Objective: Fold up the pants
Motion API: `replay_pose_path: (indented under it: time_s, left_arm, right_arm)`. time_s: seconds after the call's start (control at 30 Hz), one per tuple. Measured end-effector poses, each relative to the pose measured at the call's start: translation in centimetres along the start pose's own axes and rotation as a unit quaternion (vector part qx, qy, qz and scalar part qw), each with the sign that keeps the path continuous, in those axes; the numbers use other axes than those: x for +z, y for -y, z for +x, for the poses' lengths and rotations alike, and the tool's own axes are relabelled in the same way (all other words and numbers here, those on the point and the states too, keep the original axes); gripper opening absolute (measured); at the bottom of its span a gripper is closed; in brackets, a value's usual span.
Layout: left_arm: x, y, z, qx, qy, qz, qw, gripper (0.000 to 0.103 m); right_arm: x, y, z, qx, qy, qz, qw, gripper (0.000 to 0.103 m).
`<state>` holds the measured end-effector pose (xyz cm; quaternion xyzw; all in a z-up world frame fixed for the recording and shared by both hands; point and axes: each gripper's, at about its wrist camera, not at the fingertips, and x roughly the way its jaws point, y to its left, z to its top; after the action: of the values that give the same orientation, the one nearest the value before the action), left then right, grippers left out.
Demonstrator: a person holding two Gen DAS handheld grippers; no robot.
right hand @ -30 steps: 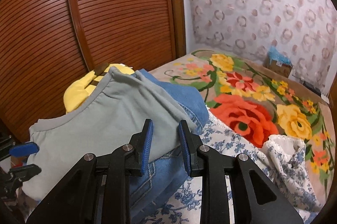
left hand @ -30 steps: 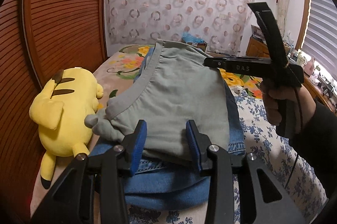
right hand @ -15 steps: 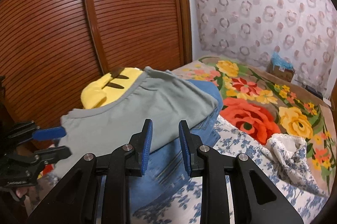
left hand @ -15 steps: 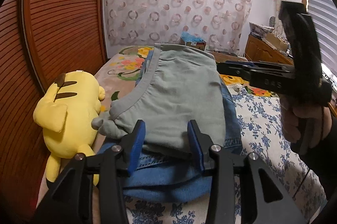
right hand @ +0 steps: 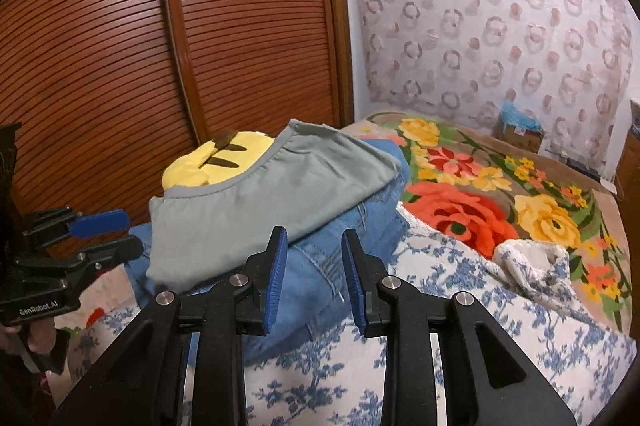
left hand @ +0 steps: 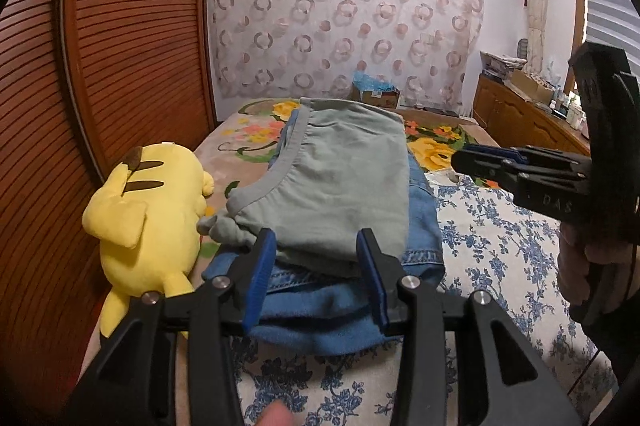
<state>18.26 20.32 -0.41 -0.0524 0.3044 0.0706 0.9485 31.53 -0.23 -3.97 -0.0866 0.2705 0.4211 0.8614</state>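
Observation:
Folded grey-green pants [left hand: 340,185] [right hand: 260,201] lie on top of a stack of folded blue jeans [left hand: 320,310] [right hand: 320,266] on the bed. My left gripper [left hand: 316,238] [right hand: 126,232] stands open just short of the stack's near edge and holds nothing. My right gripper [right hand: 314,232] [left hand: 460,155] hovers beside the stack's right side, a hand around its grip. Its jaws are opening with nothing between them. Neither gripper touches the pants.
A yellow plush toy [left hand: 152,209] [right hand: 224,161] lies left of the stack against the slatted wooden doors [left hand: 120,45]. A blue-flowered sheet [left hand: 500,246] and a bright flowered blanket [right hand: 460,201] cover the bed. Crumpled white cloth [right hand: 532,262] lies to the right, and a box [left hand: 376,93] stands at the far end.
Both grippers have drawn back from the stack. In the left wrist view the right gripper has shifted rightwards, away from the pants. The pants lie still.

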Motion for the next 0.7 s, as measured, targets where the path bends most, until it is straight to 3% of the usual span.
replay_pose_path:
  time_s: [0.7]
  left_arm:
    - [-1.0,2.3,-3.0,-0.007,0.015,0.004,0.9999,0.041]
  right_arm:
    - [-3.4,-1.5,-4.7,-0.021,0.012,0.016,1.0,0.036]
